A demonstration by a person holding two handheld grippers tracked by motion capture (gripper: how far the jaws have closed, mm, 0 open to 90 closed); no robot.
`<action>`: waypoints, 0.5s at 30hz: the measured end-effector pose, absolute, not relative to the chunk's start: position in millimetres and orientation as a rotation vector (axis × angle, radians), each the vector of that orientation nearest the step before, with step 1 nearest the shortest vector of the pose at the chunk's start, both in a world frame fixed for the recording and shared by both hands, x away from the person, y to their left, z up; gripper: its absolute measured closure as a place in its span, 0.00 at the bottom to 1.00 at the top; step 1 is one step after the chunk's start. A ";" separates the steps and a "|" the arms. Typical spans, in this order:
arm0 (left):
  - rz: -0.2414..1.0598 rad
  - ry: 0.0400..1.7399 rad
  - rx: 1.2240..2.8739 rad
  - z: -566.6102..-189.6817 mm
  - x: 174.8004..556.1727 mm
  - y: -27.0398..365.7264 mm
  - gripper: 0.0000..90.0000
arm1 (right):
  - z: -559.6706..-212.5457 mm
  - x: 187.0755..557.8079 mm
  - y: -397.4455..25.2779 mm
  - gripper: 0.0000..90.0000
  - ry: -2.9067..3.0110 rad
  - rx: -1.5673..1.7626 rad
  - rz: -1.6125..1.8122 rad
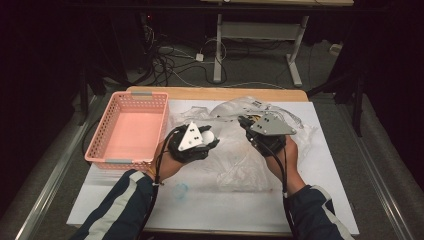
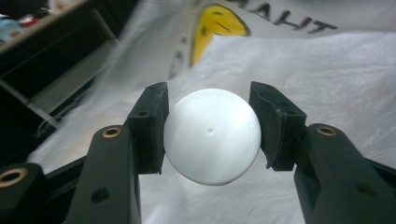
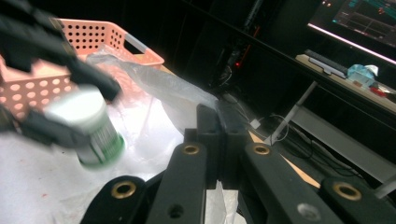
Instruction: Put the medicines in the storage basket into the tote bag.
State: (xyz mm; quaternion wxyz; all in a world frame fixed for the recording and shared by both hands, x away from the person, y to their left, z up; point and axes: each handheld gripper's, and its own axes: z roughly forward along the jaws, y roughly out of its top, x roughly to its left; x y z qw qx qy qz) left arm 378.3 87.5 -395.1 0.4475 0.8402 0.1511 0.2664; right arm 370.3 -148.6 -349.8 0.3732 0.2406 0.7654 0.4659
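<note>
High view: two hand-held grippers work over a clear plastic bag (image 1: 240, 150) spread on the white table (image 1: 310, 210). The left gripper (image 1: 212, 137) carries a small white jar (image 1: 206, 135) just above the bag, right of the pink basket (image 1: 131, 129), which stands at the table's far left and looks the likely place to set the jar. The right gripper (image 1: 243, 121) is at the bag's far edge, apparently pinning the film so that the bag stays put and open while the jar comes clear.

Left gripper view: the left gripper (image 2: 210, 133) has its jaws clamped on the jar (image 2: 212, 136), one pad on each side of the round white lid, which faces the camera. Behind lies the bag (image 2: 299, 88), with a yellow printed patch near the top.

Right gripper view: the right gripper (image 3: 218, 135) has its jaws pressed together on a fold of the bag (image 3: 163, 84), whose film stretches away from the tips toward the far left. The jar (image 3: 88, 128), blurred, with a green-edged label, sits between the left gripper's (image 3: 70, 105) jaws over the table, near the basket (image 3: 93, 39)
</note>
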 end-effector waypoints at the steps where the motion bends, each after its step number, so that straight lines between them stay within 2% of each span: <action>1: 0.645 0.373 2.085 -399.1 380.3 82.5 0.53 | -350.0 370.2 -147.9 1.00 1.962 0.613 1.193; 5: 0.643 0.350 2.147 -418.1 389.9 63.6 0.53 | -351.1 369.5 -145.6 1.00 1.980 0.603 1.196; 15: 0.568 0.437 2.163 -458.1 417.8 40.9 0.53 | -354.9 372.0 -145.7 1.00 2.016 0.603 1.214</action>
